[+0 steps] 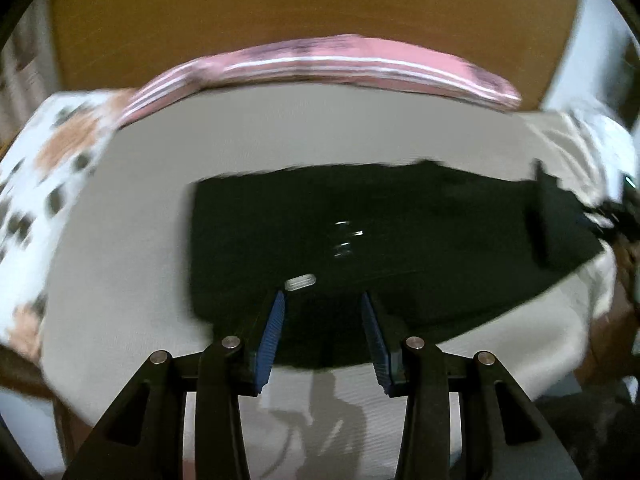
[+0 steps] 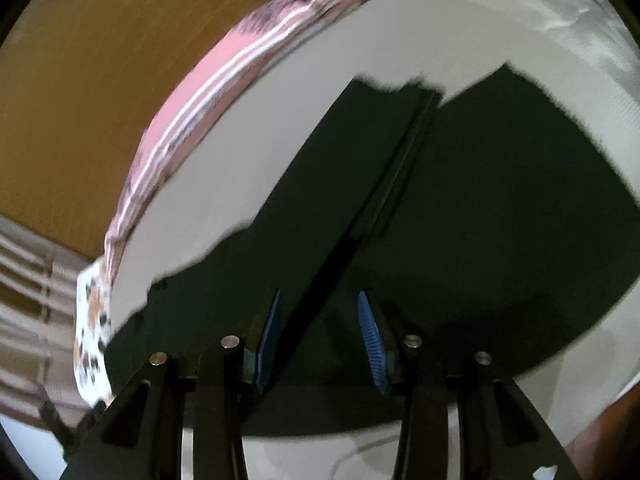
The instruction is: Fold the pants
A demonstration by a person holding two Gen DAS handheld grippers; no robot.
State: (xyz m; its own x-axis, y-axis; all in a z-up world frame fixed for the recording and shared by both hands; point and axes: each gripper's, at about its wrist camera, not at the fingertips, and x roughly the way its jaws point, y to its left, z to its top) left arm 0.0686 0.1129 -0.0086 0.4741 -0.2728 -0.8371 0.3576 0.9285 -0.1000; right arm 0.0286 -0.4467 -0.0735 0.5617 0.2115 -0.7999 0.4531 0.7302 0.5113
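The black pants point(image 1: 400, 240) lie flat on the beige sheet point(image 1: 140, 220). The left gripper point(image 1: 323, 300) and the right gripper point(image 2: 318, 300) are spread wide above them, grasping nothing

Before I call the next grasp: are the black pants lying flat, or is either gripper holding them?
Flat and unheld. The black pants lie spread on the beige sheet; the left gripper and right gripper are both open above them.
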